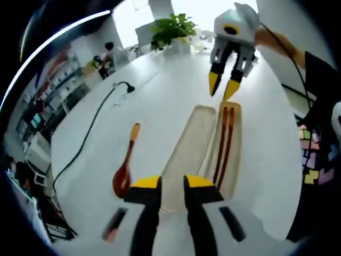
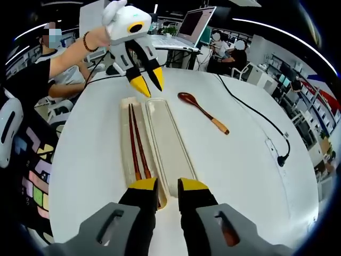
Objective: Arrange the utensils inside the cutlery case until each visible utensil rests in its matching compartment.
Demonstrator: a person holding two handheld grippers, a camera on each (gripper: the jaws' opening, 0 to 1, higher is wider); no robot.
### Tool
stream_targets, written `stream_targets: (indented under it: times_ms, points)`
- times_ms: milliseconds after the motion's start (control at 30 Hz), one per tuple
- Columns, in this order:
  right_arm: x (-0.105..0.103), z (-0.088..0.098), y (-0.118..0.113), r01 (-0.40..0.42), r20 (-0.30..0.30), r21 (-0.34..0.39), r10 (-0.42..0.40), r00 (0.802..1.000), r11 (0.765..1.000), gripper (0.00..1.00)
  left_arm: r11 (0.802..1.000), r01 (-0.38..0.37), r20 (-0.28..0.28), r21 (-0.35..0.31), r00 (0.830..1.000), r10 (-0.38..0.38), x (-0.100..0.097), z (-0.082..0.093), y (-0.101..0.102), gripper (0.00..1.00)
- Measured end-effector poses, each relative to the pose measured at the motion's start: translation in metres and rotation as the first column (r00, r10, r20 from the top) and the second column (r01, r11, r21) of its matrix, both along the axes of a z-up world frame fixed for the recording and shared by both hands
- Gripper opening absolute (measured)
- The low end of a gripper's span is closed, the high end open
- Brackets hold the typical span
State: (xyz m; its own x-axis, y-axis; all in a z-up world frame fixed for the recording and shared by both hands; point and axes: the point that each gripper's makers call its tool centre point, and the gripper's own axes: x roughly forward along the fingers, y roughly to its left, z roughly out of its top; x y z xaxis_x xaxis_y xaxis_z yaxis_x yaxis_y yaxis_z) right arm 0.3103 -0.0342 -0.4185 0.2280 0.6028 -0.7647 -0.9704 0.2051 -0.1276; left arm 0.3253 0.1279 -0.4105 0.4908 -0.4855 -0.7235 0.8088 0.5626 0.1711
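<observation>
A long cutlery case (image 1: 232,114) lies open on the white table. Its beige half (image 2: 127,140) holds two dark wooden chopsticks (image 1: 224,143) (image 2: 137,143) side by side. The translucent half (image 1: 187,145) (image 2: 168,137) beside it holds nothing. A wooden spoon (image 1: 124,169) (image 2: 201,110) rests on the table outside the case, on the translucent half's side. My left gripper (image 1: 172,184) (image 2: 148,82) hovers open over one end of the case. My right gripper (image 2: 168,186) (image 1: 222,87) hovers open over the opposite end. Neither holds anything.
A black cable (image 1: 88,136) (image 2: 254,113) runs across the table past the spoon to a plug. A potted plant (image 1: 171,29) and a laptop (image 2: 195,23) stand at the table's ends. A person's arm (image 2: 69,53) holds the left gripper. Other people sit at desks behind.
</observation>
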Motion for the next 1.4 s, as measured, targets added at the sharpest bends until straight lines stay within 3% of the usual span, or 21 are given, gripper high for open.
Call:
stream_targets:
  times_ms: [33, 100, 233, 300, 400, 533, 633, 800, 900, 1067, 1133, 1167, 1267, 1400]
  points:
    - [0.002, 0.006, 0.006, 0.004, 0.01, 0.042, -0.004, 1.0, 0.999, 0.15, 0.999, -0.021, -0.02, -0.028, 1.0, 0.02, 0.0, 0.001, 0.001, 0.17]
    - [0.005, 0.011, 0.009, 0.008, 0.012, 0.055, -0.009, 1.0, 0.998, 0.15, 0.998, -0.037, 0.01, -0.045, 0.999, 0.037, 0.008, 0.004, 0.003, 0.17]
    - [0.022, 0.014, 0.017, 0.021, 0.054, 0.05, -0.024, 0.998, 0.999, 0.16, 0.995, -0.076, 0.1, 0.068, 0.993, 0.069, 0.026, 0.0, 0.019, 0.18]
    - [0.028, 0.015, 0.021, 0.007, 0.074, 0.052, -0.01, 0.997, 0.999, 0.18, 0.995, -0.054, 0.079, 0.08, 0.996, 0.048, 0.028, -0.008, 0.018, 0.18]
    - [0.036, 0.02, 0.028, -0.031, 0.117, 0.054, 0.024, 0.993, 0.998, 0.18, 0.994, -0.081, 0.081, 0.073, 0.994, 0.075, 0.038, -0.013, 0.019, 0.18]
    - [0.05, 0.026, 0.035, -0.052, 0.179, 0.049, 0.042, 0.983, 0.997, 0.18, 0.976, -0.115, 0.149, 0.187, 0.985, 0.087, 0.056, -0.016, 0.037, 0.18]
    - [0.063, 0.026, 0.04, -0.047, 0.187, 0.057, 0.036, 0.982, 0.997, 0.18, 0.97, -0.117, 0.151, 0.212, 0.985, 0.086, 0.062, -0.017, 0.043, 0.19]
    - [0.083, 0.018, 0.049, -0.037, 0.181, 0.05, 0.028, 0.983, 0.998, 0.18, 0.975, -0.093, 0.117, 0.204, 0.991, 0.07, 0.068, -0.019, 0.041, 0.26]
    - [0.089, 0.007, 0.058, -0.045, 0.142, 0.046, 0.038, 0.989, 0.998, 0.19, 0.975, -0.104, 0.116, 0.195, 0.99, 0.082, 0.075, -0.021, 0.042, 0.27]
    - [0.108, -0.004, 0.069, -0.035, 0.139, 0.046, 0.028, 0.99, 0.998, 0.19, 0.981, -0.122, 0.085, 0.15, 0.99, 0.11, 0.083, -0.028, 0.041, 0.33]
    - [0.106, -0.013, 0.069, -0.032, 0.08, 0.016, 0.03, 0.996, 0.999, 0.19, 0.981, -0.123, 0.08, 0.152, 0.99, 0.112, 0.083, -0.03, 0.042, 0.36]
    - [0.111, -0.013, 0.07, 0.005, 0.074, 0.03, -0.007, 0.997, 1.0, 0.2, 0.98, -0.139, 0.083, 0.141, 0.988, 0.128, 0.085, -0.03, 0.042, 0.39]
    - [0.124, -0.012, 0.078, 0.004, 0.116, 0.043, -0.009, 0.993, 0.999, 0.21, 0.984, -0.151, 0.089, 0.09, 0.986, 0.143, 0.091, -0.027, 0.042, 0.47]
    - [0.143, -0.016, 0.085, 0.011, 0.15, 0.053, -0.019, 0.989, 0.999, 0.21, 0.984, -0.176, 0.044, 0.039, 0.984, 0.175, 0.092, -0.031, 0.042, 0.52]
